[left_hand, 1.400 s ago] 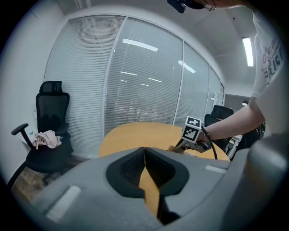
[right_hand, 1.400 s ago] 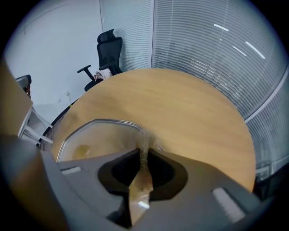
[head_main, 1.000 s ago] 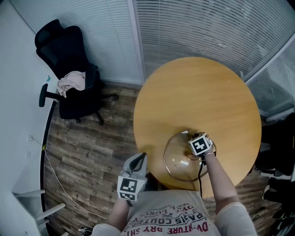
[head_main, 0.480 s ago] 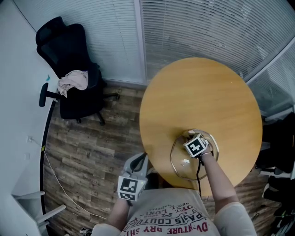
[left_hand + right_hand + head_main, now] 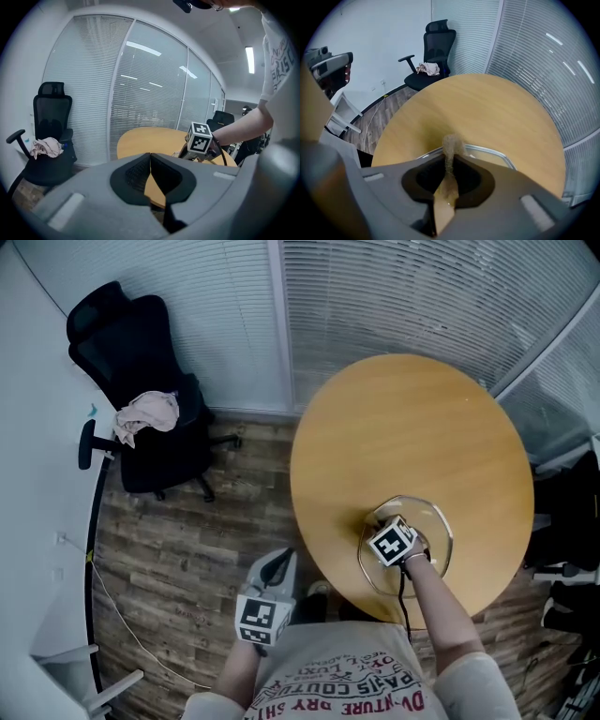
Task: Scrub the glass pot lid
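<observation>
Right tongs (image 5: 450,157) pinch a thin tan scouring pad (image 5: 451,143) at the rim of the glass pot lid (image 5: 433,521), which lies on the round desk (image 5: 412,418). Left tongs (image 5: 151,165) pressed together, nothing between them, held beside the desk edge.

- Left gripper (image 5: 279,563): lower centre-left of the head view, held in front of the torso, off the edge of the surface. Fingers (image 5: 133,176) closed together, nothing between them.
- Left forearm (image 5: 239,673): bare, at the bottom edge of the frame, angled up toward its gripper.
- Right gripper (image 5: 382,529): lower right of centre, tipped down over the surface. Fingers (image 5: 471,178) clamped on a tan scrub pad (image 5: 451,143), whose fuzzy end sticks out past the tips.
- Right forearm (image 5: 437,604): bare, extended up-left from the lower right.
</observation>
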Tool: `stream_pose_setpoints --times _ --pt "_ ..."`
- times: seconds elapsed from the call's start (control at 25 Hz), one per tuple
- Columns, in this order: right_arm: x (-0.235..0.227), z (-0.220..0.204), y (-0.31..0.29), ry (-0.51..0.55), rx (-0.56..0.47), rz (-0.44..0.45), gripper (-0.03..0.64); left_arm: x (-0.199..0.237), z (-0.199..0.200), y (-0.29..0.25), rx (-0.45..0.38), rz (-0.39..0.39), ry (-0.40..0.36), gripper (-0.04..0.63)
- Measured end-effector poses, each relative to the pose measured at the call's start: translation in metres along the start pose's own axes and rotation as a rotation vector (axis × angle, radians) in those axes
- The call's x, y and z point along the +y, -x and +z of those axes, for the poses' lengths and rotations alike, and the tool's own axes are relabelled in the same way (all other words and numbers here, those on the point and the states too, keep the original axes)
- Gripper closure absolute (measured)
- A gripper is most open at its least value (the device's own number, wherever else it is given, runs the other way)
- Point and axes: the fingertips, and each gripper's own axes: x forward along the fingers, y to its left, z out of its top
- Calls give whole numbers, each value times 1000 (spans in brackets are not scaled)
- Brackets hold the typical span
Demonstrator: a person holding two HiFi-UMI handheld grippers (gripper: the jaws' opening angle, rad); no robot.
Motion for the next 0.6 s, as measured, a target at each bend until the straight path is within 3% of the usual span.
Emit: stream_pose_setpoints --times 0.2,0.6 --pt "18 -6 4 35 -4 -2 560 -4 -3 7 -12 2 -18 586" --pt "57 -35 19 174 -51 68 560 -53 -16 21 -6 68 23 588"
